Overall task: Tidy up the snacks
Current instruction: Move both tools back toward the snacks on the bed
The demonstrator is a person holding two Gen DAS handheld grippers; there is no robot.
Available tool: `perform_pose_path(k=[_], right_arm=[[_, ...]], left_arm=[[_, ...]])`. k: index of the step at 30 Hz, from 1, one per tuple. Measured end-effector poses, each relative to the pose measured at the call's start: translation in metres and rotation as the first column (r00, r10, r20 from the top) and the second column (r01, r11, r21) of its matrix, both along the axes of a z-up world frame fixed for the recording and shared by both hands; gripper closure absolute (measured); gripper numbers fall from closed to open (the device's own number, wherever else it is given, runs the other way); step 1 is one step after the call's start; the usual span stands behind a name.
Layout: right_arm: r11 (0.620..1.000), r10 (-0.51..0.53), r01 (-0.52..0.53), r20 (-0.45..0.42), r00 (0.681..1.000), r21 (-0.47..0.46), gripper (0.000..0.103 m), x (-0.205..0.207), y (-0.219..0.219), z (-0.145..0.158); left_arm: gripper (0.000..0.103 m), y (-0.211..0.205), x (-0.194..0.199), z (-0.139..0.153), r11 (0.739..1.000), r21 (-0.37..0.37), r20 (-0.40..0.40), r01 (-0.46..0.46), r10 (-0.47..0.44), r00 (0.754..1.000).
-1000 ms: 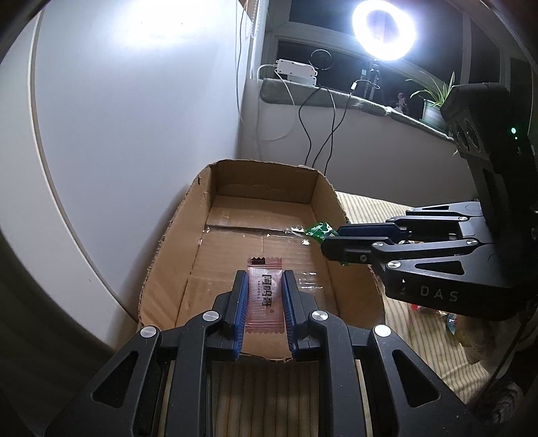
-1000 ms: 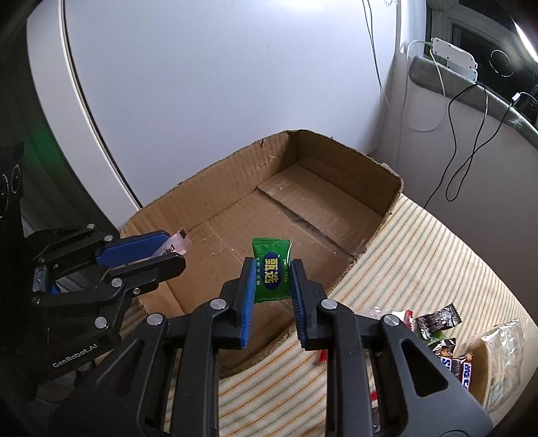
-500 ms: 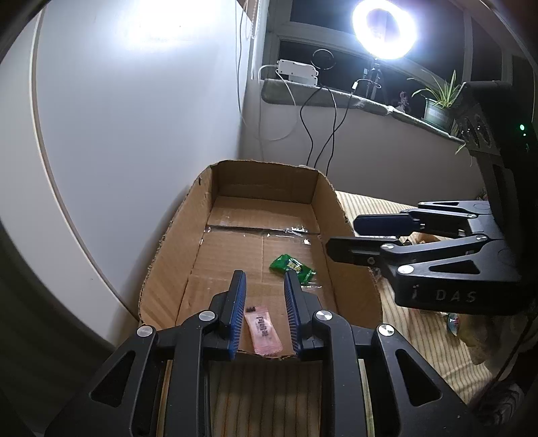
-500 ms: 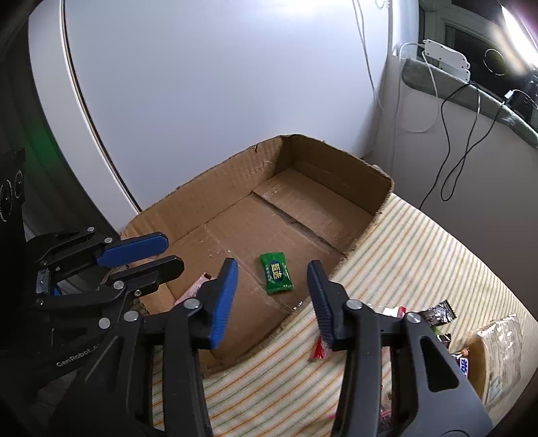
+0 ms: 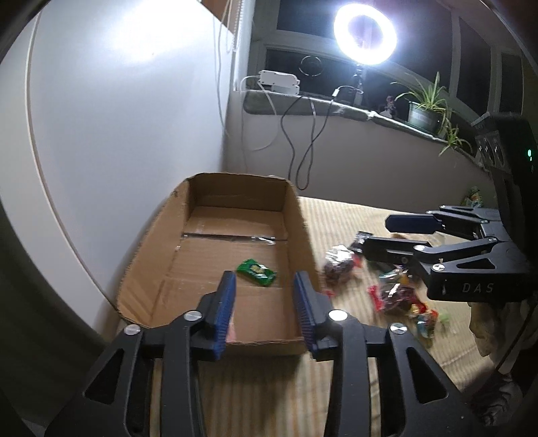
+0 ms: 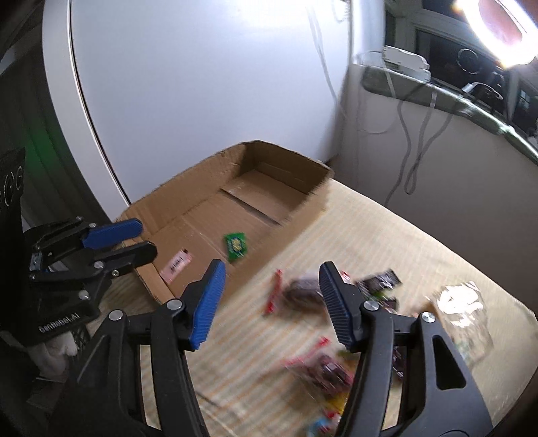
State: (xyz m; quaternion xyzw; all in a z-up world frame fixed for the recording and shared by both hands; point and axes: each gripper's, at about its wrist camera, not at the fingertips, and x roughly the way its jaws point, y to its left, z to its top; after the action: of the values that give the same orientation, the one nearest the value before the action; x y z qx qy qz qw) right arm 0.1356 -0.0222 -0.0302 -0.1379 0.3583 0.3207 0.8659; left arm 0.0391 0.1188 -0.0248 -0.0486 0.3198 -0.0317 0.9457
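Observation:
An open cardboard box (image 5: 297, 215) (image 6: 201, 171) lies on a striped cloth. Inside it lie a green snack packet (image 5: 256, 271) (image 6: 236, 246) and a pink snack packet (image 6: 176, 265), the latter mostly hidden behind my left fingers in the left wrist view. My left gripper (image 5: 264, 307) is open and empty above the box's near end; it also shows in the right wrist view (image 6: 131, 240). My right gripper (image 6: 270, 302) is open and empty above a loose pile of wrapped snacks (image 5: 393, 292) (image 6: 322, 366) right of the box; it also shows in the left wrist view (image 5: 386, 235).
A clear plastic bag (image 6: 465, 309) lies on the cloth at the right. A white wall stands behind the box. A windowsill with a ring light (image 5: 364, 32), cables and a potted plant (image 5: 425, 111) runs along the back.
Both grippers let go of their packets, which now lie in the box. Both have opened wider and pulled back; the right one has swung right over the snack pile.

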Motion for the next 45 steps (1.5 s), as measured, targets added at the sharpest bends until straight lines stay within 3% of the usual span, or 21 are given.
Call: perform_pose_path(k=[8, 16, 20, 22, 27, 31, 42, 45], right_arm=[[0.997, -0.071, 0.071, -0.018, 0.997, -0.019, 0.042, -0.014, -0.073, -0.006], [0.991, -0.119, 0.114, -0.073, 0.99, -0.07, 0.043, -0.03, -0.13, -0.032], [0.989, -0.129, 0.118, -0.116, 0.985, -0.094, 0.055, -0.035, -0.152, -0.048], [0.989, -0.123, 0.111, -0.125, 0.984, -0.1, 0.056, -0.038, -0.158, -0.054], [0.99, -0.086, 0.069, -0.136, 0.987, -0.127, 0.06, -0.051, -0.161, -0.067], [0.987, -0.068, 0.047, -0.133, 0.989, -0.152, 0.066, -0.055, -0.16, -0.074], [0.986, -0.049, 0.027, -0.129, 0.99, -0.163, 0.066, -0.042, -0.156, -0.082], [0.987, -0.052, 0.031, -0.129, 0.99, -0.161, 0.073, -0.041, -0.157, -0.082]], left_arm=[[0.062, -0.04, -0.003, -0.006, 0.997, -0.017, -0.02, 0.073, -0.074, 0.997], [0.062, -0.089, -0.004, -0.022, 0.983, -0.054, -0.076, 0.173, -0.177, 0.981], [0.06, -0.115, -0.004, -0.032, 0.971, -0.067, -0.107, 0.229, -0.235, 0.966], [0.053, -0.125, -0.003, -0.035, 0.966, -0.079, -0.119, 0.247, -0.255, 0.96], [0.049, -0.151, -0.002, -0.042, 0.949, -0.069, -0.145, 0.307, -0.314, 0.938], [0.049, -0.164, 0.001, -0.047, 0.942, -0.057, -0.162, 0.33, -0.335, 0.928], [0.049, -0.177, 0.017, -0.059, 0.94, -0.043, -0.202, 0.338, -0.339, 0.919], [0.049, -0.181, 0.021, -0.063, 0.937, -0.039, -0.213, 0.347, -0.348, 0.913]])
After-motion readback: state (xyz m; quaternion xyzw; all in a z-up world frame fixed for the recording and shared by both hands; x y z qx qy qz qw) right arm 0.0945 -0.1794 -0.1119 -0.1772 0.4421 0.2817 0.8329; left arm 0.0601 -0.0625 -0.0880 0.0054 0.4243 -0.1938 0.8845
